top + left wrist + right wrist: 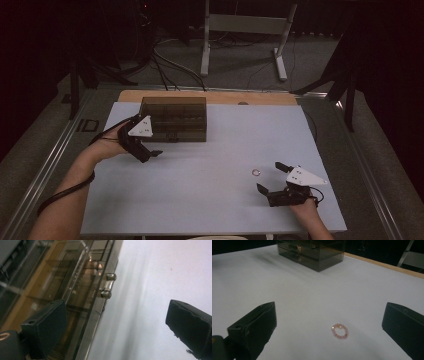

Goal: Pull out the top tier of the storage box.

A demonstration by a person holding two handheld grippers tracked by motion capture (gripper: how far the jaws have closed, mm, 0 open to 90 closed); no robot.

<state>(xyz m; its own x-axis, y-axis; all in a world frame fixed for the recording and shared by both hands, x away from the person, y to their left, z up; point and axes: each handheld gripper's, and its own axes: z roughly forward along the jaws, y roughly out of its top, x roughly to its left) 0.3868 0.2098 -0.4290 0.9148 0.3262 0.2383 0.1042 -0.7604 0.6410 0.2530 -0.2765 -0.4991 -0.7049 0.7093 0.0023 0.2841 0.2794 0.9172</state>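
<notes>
My right gripper (270, 176) sits low near the table's (210, 165) front-right corner w/ jaws wide apart, and the pink bead ring (339, 331) lies flat on the white top just ahead, btwn the jaws but touching neither. My left gripper (150, 150) is also spread apart, empty, right beside the smoky drawer box (174, 119) at its front-left, near the small metal handle (107, 286).

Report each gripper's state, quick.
Left gripper: open, empty, beside the drawer box.
Right gripper: open, empty, jaws either side of the bead ring lying ahead.
</notes>
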